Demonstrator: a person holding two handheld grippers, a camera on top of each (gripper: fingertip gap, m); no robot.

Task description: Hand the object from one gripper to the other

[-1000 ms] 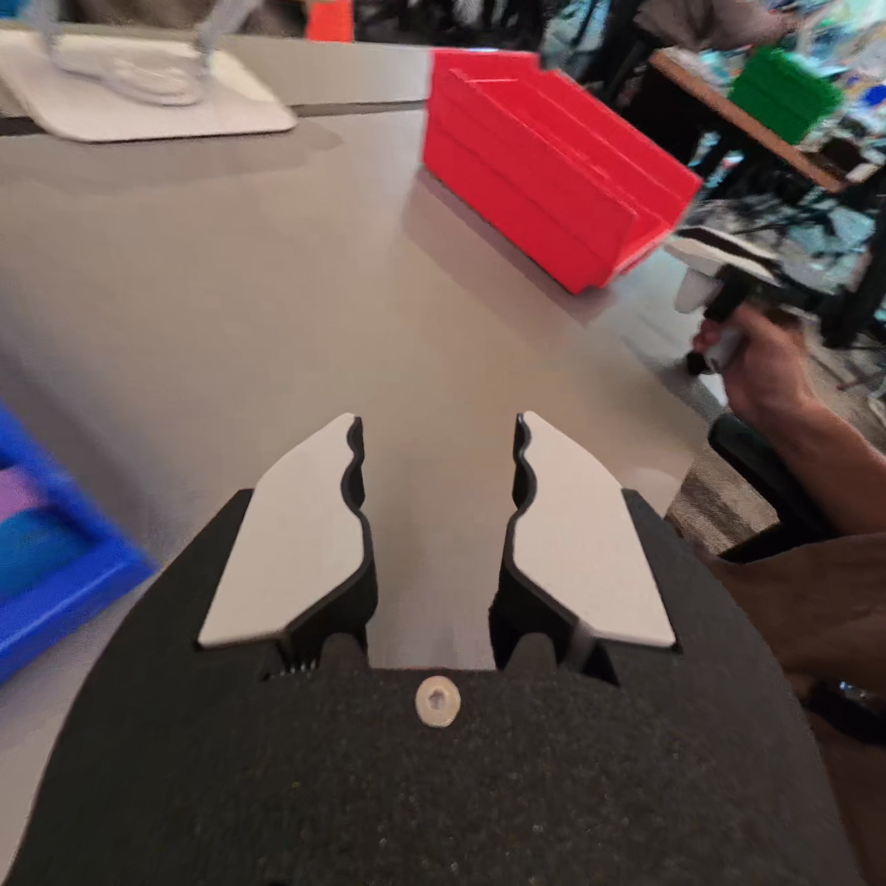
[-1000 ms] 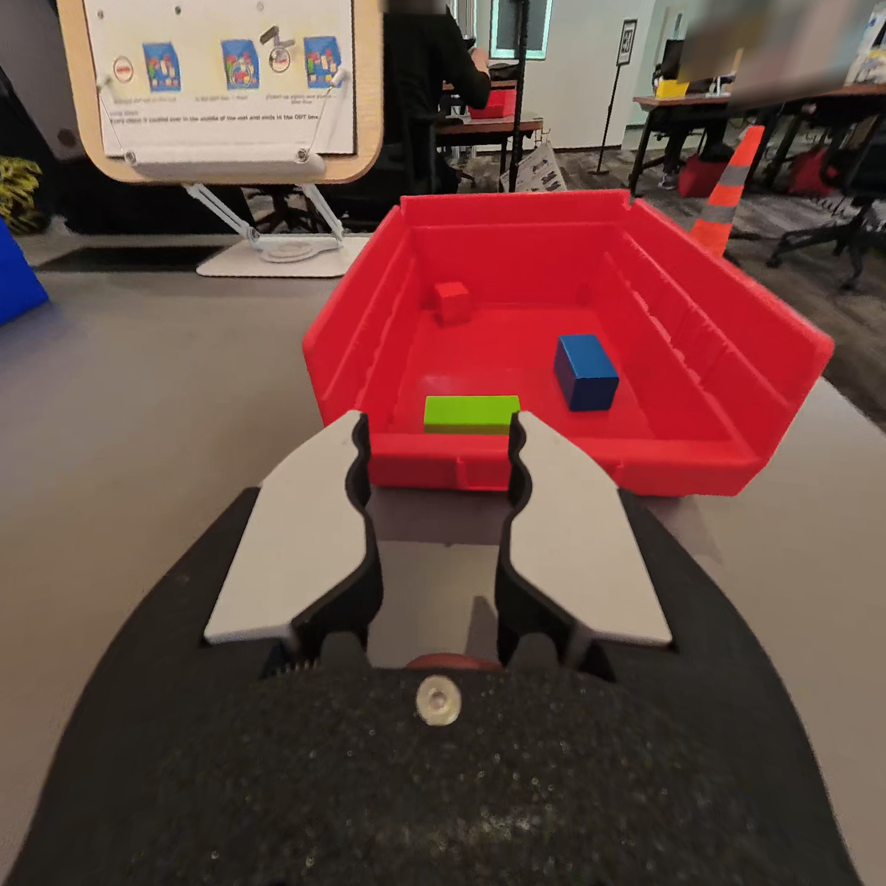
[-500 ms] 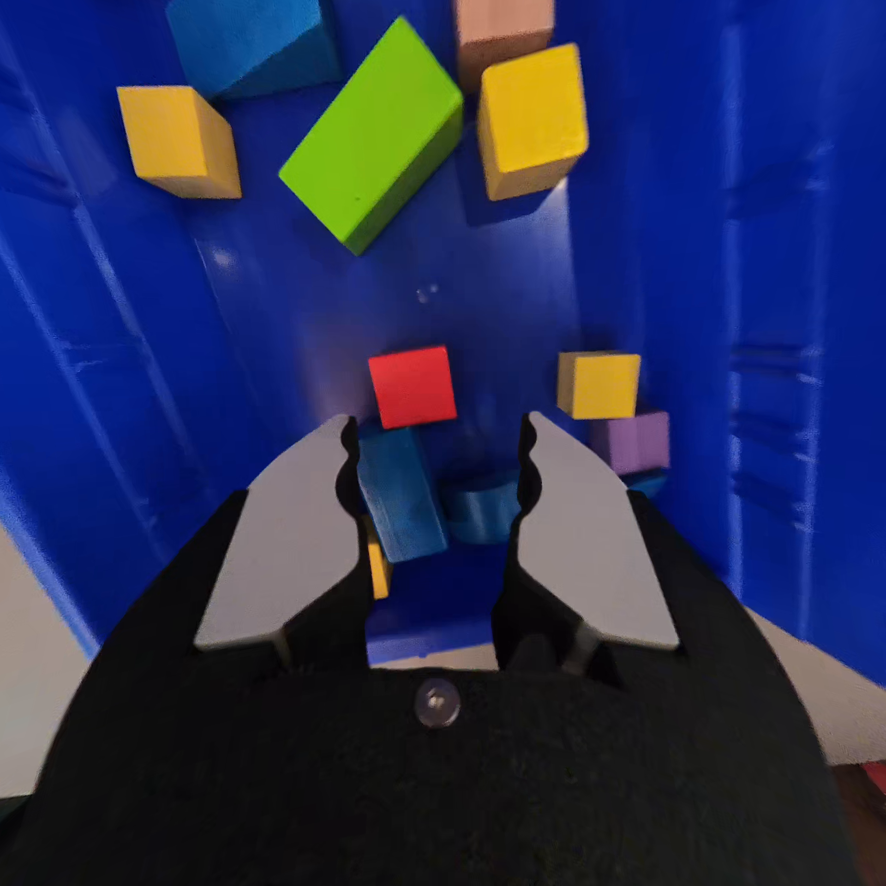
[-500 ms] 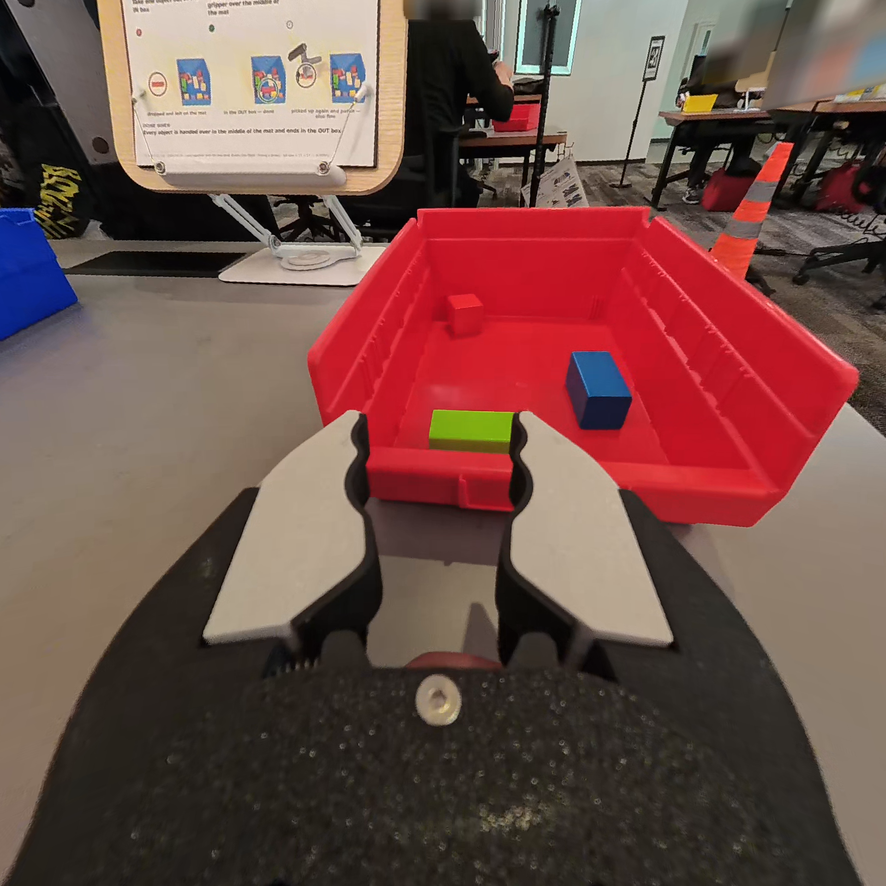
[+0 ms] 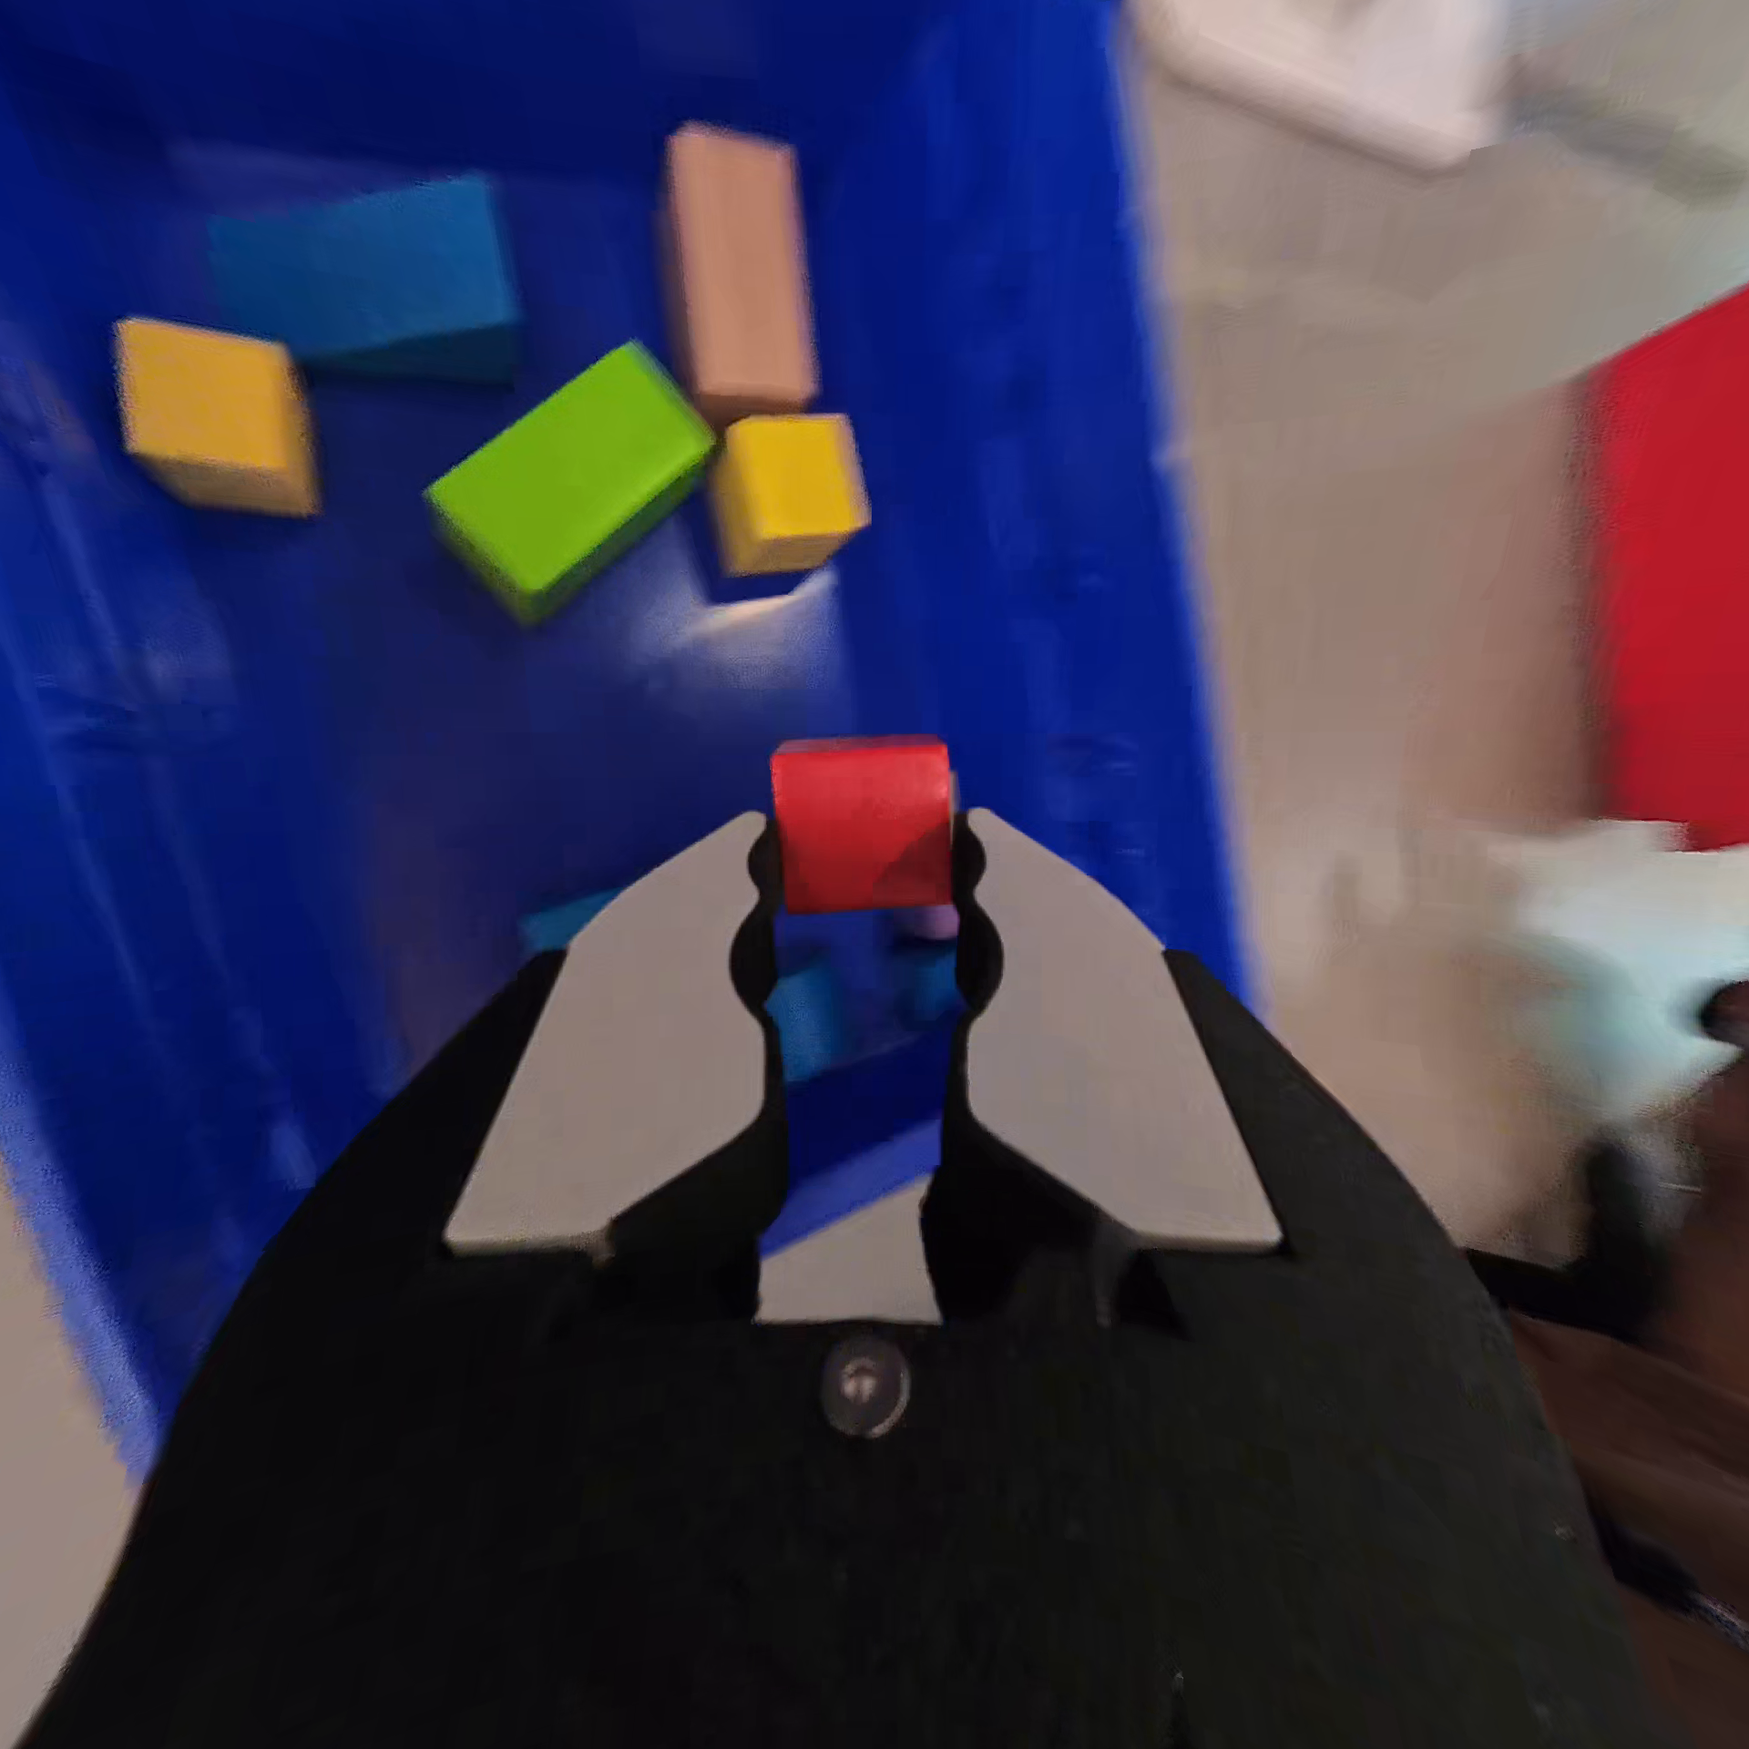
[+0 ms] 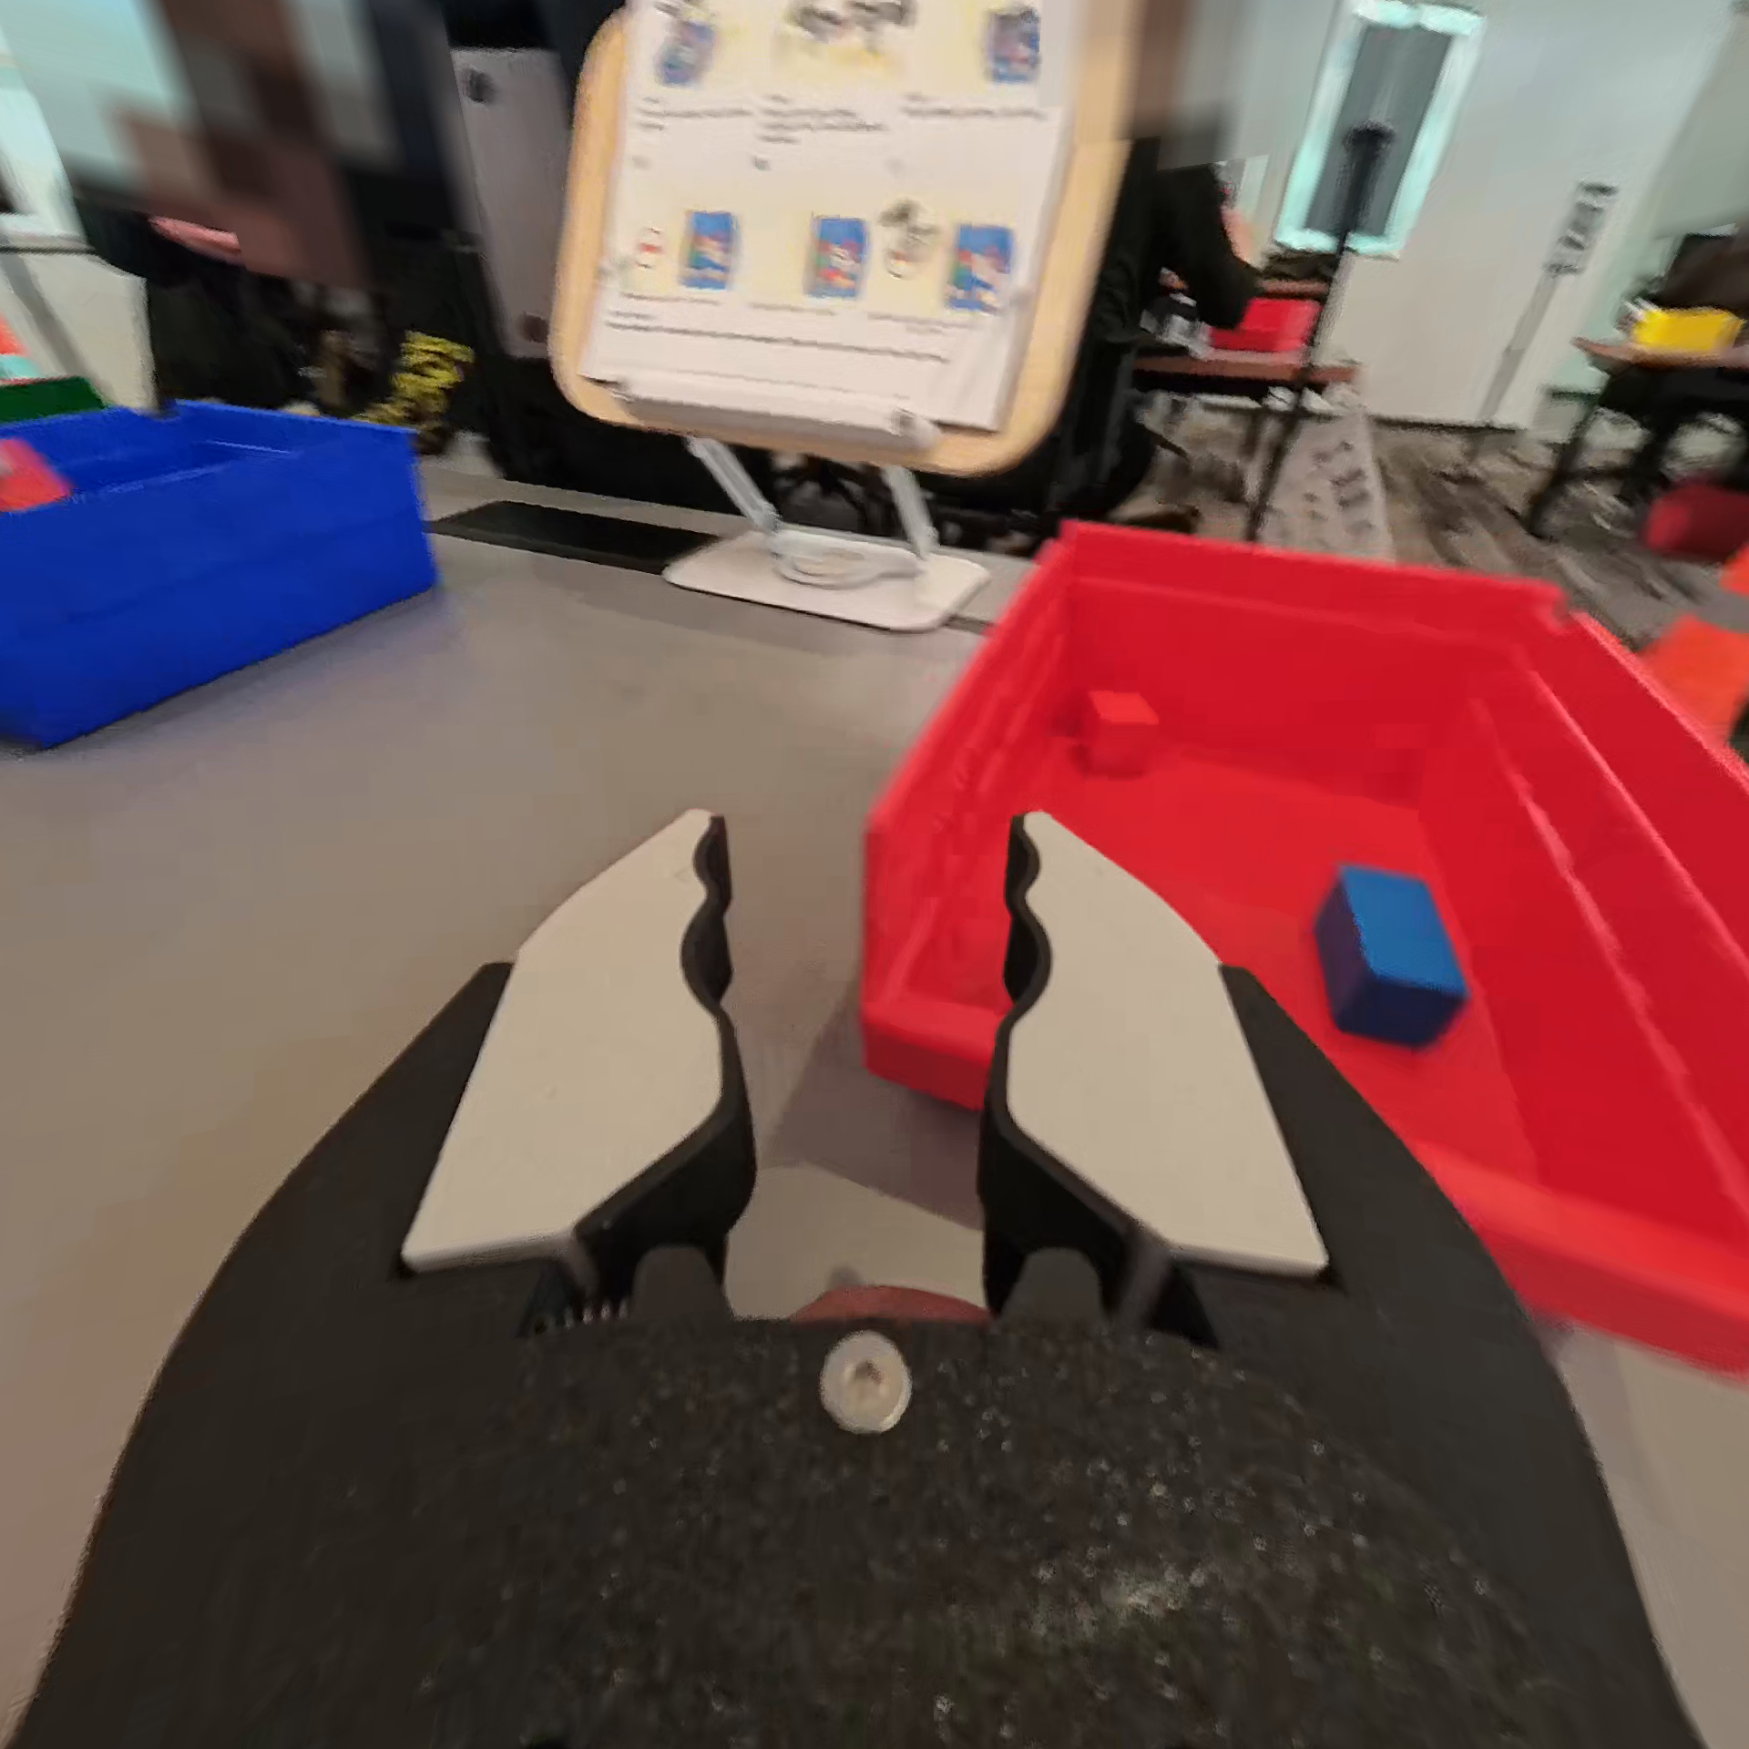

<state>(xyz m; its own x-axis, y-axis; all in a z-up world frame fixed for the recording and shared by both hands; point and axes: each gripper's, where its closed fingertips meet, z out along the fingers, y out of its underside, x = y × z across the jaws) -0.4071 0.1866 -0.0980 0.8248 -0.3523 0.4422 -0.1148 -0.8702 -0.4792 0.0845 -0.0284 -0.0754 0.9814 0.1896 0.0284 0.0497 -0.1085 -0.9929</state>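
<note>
Red wooden cube (image 5: 861, 823), small and smooth-faced, sits pinched at the very tips of the left gripper (image 5: 863, 852), its grey-faced fingers (image 5: 625, 1041) closed on the cube's two side faces. The hold is shallow: most of the cube projects past the fingertips, none of it seated in the scalloped notches further back. Judged risk: a tip grip on a slick painted face could let the cube twist or squirt out, more so if the gripper swings fast, and the left wrist view is smeared with motion. A drop here would likely land it back in the blue plastic bin (image 5: 1032, 473) below the cube, among the loose blocks: a lime-green rectangular block (image 5: 568, 483), two yellow cubes, a tan bar. Second risk: little free surface is left for the receiving claw, so its fingers may collide with the left fingertips. The right gripper (image 6: 861, 852) is empty with its jaws spread, over the grey tabletop (image 6: 379, 899), just beside the red plastic bin (image 6: 1609, 1230), well apart from the cube.
</note>
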